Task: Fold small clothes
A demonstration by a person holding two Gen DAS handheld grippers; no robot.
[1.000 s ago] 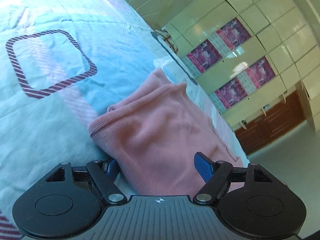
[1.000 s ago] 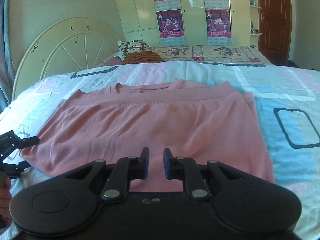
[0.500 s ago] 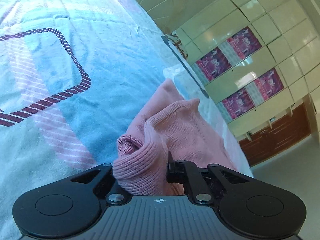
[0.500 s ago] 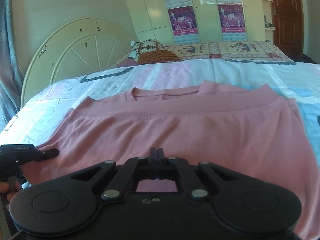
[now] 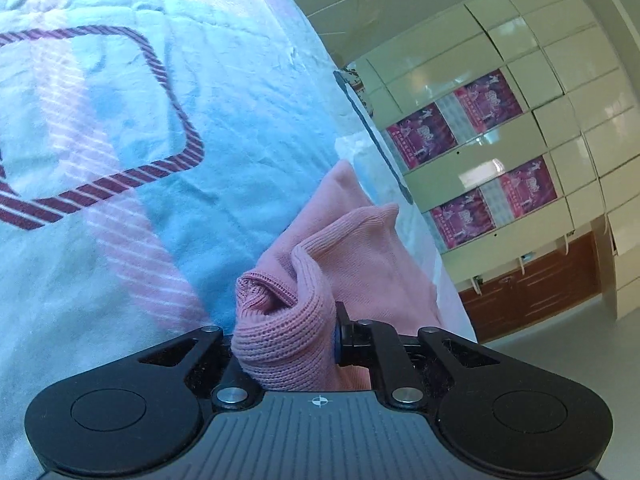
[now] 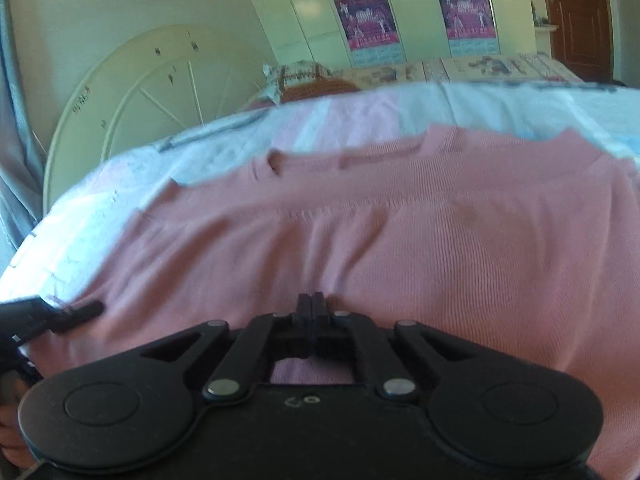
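A pink knitted top (image 6: 400,240) lies spread on the bed, neckline at the far side. My left gripper (image 5: 304,340) is shut on a bunched corner of the pink top (image 5: 352,256), which hides its left finger. My right gripper (image 6: 311,308) is shut on the near edge of the top, with the cloth rising in a ridge in front of the fingertips. The left gripper also shows in the right wrist view (image 6: 80,310), at the top's left corner.
The bed has a light blue and pink cover (image 5: 120,120) with a striped square pattern. A round cream headboard (image 6: 152,92) stands at the left, pillows (image 6: 304,80) behind the top. Wardrobes with posters (image 6: 364,20) line the wall, a brown door (image 6: 580,20) at the right.
Both grippers closed from open onto the pink top. The cloth has bunched up in the left gripper and has been pulled up and closer at the right gripper.
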